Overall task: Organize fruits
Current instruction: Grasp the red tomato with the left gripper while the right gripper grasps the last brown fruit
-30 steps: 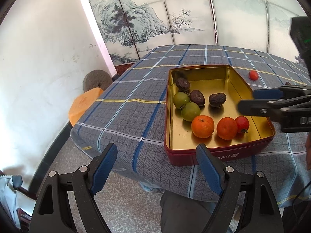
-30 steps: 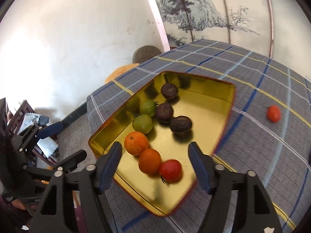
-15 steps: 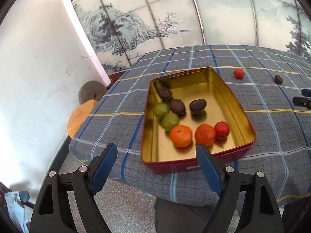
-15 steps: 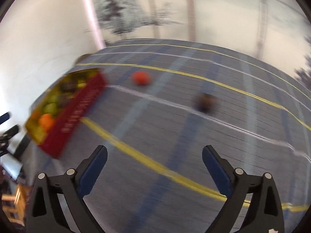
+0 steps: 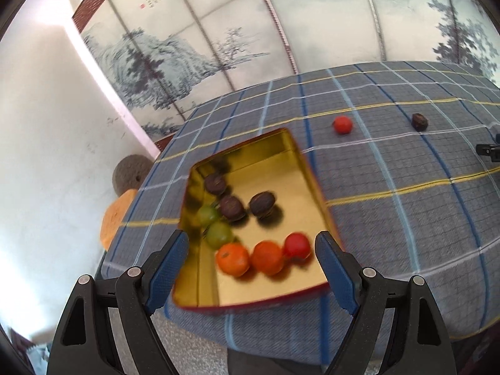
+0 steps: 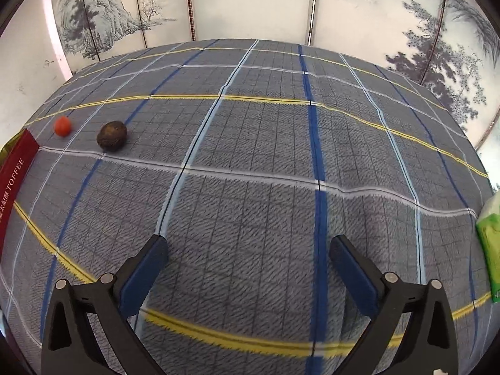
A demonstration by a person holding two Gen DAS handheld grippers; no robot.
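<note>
A red tin with a gold inside (image 5: 281, 162) sits at the table's near left corner. It holds two oranges (image 5: 232, 259), a red tomato (image 5: 297, 246), two green fruits (image 5: 218, 234) and three dark brown fruits (image 5: 262, 203). A loose red tomato (image 5: 342, 124) (image 6: 62, 126) and a loose dark brown fruit (image 5: 419, 121) (image 6: 112, 140) lie on the cloth to the tin's right. My left gripper (image 5: 251, 265) is open and empty above the tin's near end. My right gripper (image 6: 250, 265) is open and empty over bare cloth, right of the loose fruits.
The table wears a grey plaid cloth (image 6: 250, 156). The tin's red side (image 6: 12, 187) shows at the right wrist view's left edge. A green packet (image 6: 490, 250) lies at the table's right edge. An orange stool (image 5: 115, 218) stands beside the table's left corner. A painted screen stands behind.
My left gripper moved forward over the tin's near end. My right gripper swung right, away from the tin, to face the open cloth with the loose fruits now at its left.
</note>
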